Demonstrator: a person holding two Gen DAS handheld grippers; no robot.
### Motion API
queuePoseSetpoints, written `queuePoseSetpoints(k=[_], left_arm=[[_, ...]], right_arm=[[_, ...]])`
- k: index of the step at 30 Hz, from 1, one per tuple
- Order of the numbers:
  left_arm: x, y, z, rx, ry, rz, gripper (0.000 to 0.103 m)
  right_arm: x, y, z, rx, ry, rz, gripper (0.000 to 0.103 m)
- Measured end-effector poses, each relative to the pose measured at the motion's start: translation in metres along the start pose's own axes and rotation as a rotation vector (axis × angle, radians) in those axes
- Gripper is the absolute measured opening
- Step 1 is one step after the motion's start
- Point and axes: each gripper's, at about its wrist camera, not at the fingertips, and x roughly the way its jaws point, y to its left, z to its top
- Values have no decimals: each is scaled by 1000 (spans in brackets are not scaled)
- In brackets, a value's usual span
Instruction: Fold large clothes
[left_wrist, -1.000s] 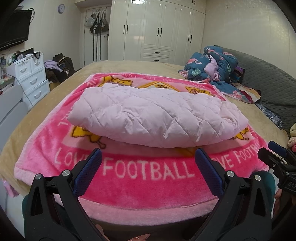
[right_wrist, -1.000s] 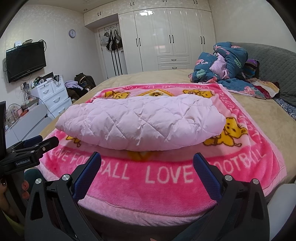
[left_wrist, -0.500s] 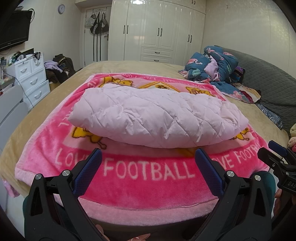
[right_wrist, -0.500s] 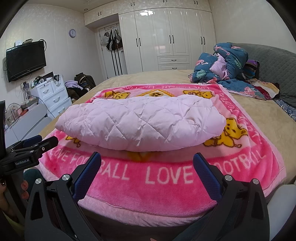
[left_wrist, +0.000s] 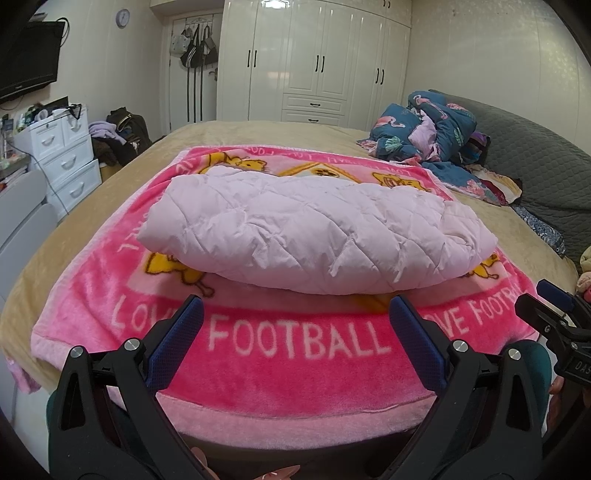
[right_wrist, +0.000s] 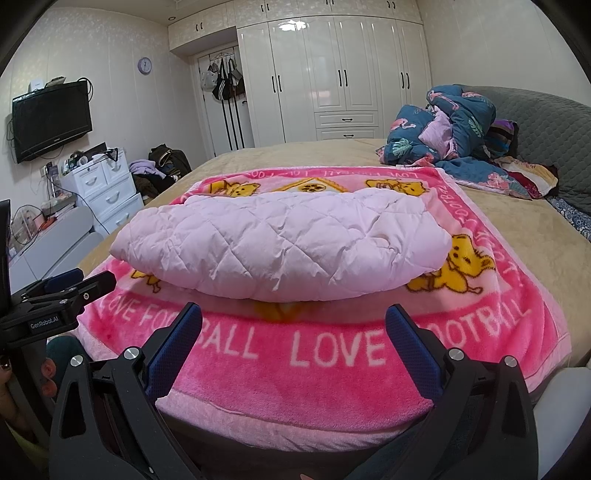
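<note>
A pale pink quilted garment (left_wrist: 317, 232) lies folded into a thick bundle on a bright pink "LOVE FOOTBALL" blanket (left_wrist: 291, 339) spread over the bed; it also shows in the right wrist view (right_wrist: 284, 243) on the blanket (right_wrist: 332, 347). My left gripper (left_wrist: 295, 317) is open and empty, held back at the bed's near edge, short of the bundle. My right gripper (right_wrist: 293, 321) is open and empty too, at the same near edge. Each gripper shows at the side of the other's view.
A heap of blue patterned bedding (left_wrist: 428, 129) lies at the bed's far right by a grey headboard (right_wrist: 546, 122). White drawers (left_wrist: 62, 155) and a wall TV (right_wrist: 51, 122) stand on the left. White wardrobes (right_wrist: 332, 77) fill the back wall.
Both views have shifted only slightly; the folded garment and the open grippers stay where they were.
</note>
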Motion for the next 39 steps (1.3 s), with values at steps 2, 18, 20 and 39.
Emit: queuePoseSetpoints(k=[2, 18, 20, 39], left_arm=[[0, 0, 0, -2, -2, -1, 94], [-1, 1, -1, 5, 1, 0, 94], [-1, 2, -2, 10, 3, -2, 94], [26, 48, -9, -74, 93, 47, 94]], right_arm=[[0, 0, 0, 0, 0, -1, 99], [0, 1, 0, 0, 1, -2, 99], [0, 1, 0, -1, 2, -3, 99], [-4, -67, -6, 109, 15, -141, 99]])
